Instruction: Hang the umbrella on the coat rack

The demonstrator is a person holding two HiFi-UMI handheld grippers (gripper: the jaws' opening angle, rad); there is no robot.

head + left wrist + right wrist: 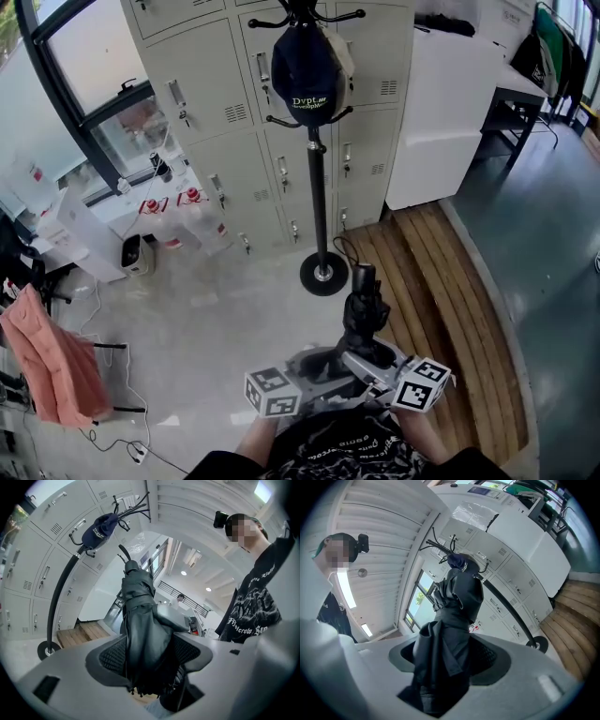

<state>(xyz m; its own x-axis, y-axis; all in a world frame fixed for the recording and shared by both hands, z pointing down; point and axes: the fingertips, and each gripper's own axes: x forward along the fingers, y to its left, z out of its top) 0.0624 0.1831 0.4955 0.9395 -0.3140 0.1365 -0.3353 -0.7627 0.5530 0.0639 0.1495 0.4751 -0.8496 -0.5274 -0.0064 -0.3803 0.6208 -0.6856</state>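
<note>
**A:** Where is the folded black fabric umbrella sitting?

**B:** It is being held off the floor in front of the person, between both sets of fingers. Its length is pointing away from them, toward the black metal coat rack.

**A:** What are the fingers doing?

**B:** The left gripper is clamping the umbrella's bunched cloth. In the left gripper view its fingers are pressing on either side of the umbrella. The right gripper is doing the same just beside it. Its fingers are closing on the dark folds in the right gripper view. So both are gripping the same umbrella, close together.

**A:** And beyond the fingers?

**B:** The coat rack is standing well ahead of the fingertips on its round base. It is not touching the umbrella. A navy cap with pale lettering is hanging from one of its upper hooks. The rack is showing left of the fingers in the left gripper view, and it is running to the right of them in the right gripper view.

**A:** Further out?

**B:** Pale grey metal lockers are standing behind the rack. A slatted wooden platform is lying to the right of the fingers, with a white cabinet standing at its far end.
</note>
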